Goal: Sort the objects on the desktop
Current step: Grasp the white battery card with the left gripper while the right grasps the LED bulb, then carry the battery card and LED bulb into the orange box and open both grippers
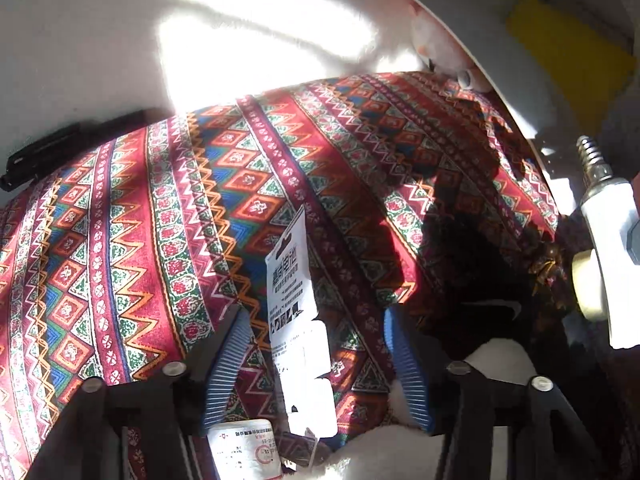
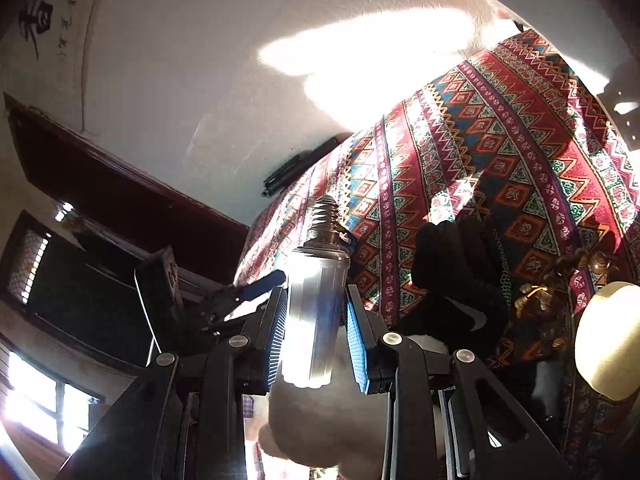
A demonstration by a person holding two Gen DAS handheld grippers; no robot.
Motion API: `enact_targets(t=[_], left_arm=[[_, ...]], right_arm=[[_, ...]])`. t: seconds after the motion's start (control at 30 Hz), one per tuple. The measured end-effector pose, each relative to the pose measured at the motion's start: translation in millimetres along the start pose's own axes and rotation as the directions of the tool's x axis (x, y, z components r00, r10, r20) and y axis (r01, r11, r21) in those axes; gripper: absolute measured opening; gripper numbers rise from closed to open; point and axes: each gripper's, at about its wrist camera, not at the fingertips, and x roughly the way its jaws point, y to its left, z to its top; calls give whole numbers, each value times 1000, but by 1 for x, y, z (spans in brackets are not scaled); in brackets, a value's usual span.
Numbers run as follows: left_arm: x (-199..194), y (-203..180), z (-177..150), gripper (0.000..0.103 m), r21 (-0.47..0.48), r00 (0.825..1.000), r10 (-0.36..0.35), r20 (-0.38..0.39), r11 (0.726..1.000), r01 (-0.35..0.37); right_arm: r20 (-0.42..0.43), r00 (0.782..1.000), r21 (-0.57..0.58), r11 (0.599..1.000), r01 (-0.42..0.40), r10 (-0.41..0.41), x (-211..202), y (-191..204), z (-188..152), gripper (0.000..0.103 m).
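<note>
- Right tool (image 2: 314,336) first, nearest the lens: its blue ribbed pads are clamped on the white body of an LED bulb (image 2: 314,312), screw base pointing up and away toward the patterned cloth (image 2: 520,152).
- My read: the bulb is off the counter and in carry, so the step in hand is taking it to wherever it belongs. Next comes a steady move to a drop spot, then a clean release; no bin or tray shows in the right wrist view, so the destination is unclear.
- In the left wrist view the same bulb appears at the right edge of the frame, base up, above a roll of pale tape (image 1: 586,284).
- Left tool (image 1: 316,360): jaws spread wide, gripping nothing. A white battery card pack (image 1: 296,300) lies on the cloth in the gap between the pads, touching neither that I can see.
- That looks like the left side's next pick: lower, close on the card's thin edges. It's flat, so it could slip.
- A second white label card (image 1: 244,450) sits at bottom centre, partly hidden.
- Middle distance: a black glove (image 2: 460,288) lies on the cloth, right of the bulb.
- Farther off, a black pen (image 1: 76,148) rests at the cloth's upper-left edge by the wall, and something yellow (image 1: 572,56) sits upper right.
</note>
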Motion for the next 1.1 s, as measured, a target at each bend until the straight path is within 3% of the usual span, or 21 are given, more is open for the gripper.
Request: enact_targets(t=[0.1, 0.2, 0.23, 0.3, 0.33, 0.37, 0.4, 0.63, 0.83, 1.1], left_arm=[[21, -15, 4, 75, 51, 996, 54, -75, 997, -50], [63, -15, -5, 73, 103, 968, 174, -182, 982, -157], [75, -11, -7, 66, 95, 960, 192, -205, 980, -175], [87, 0, -11, 34, 27, 957, 166, -240, 986, -164], [88, 5, -12, 29, -3, 960, 144, -242, 989, -149], [84, 8, -12, 18, -19, 963, 144, -228, 988, -153], [78, 9, -12, 14, -29, 963, 160, -215, 985, -170], [20, -1, -11, 14, -52, 980, 166, -110, 984, -172], [-57, -25, -1, 14, -67, 993, 115, 25, 991, -113], [-152, -102, 9, 9, 25, 979, 72, 191, 997, -78]], right_arm=[[3, 1000, 10, 1000, -10, 10, -22, -17, -9, 31], [11, 1000, 23, 999, -26, 25, -44, -32, -22, 31], [15, 999, 29, 999, -35, 35, -49, -37, -25, 31], [19, 999, 46, 998, -43, 42, -56, -44, -30, 31], [23, 999, 48, 998, -40, 39, -59, -45, -29, 31], [31, 999, 40, 998, -38, 37, -61, -45, -26, 31], [44, 998, 29, 999, -35, 33, -65, -43, -23, 31], [113, 990, -6, 996, -84, 85, -101, -23, -19, 31], [172, 975, -50, 990, -135, 142, -140, 0, -25, 31], [284, 940, -112, 980, -163, 189, -214, 18, -33, 31]])
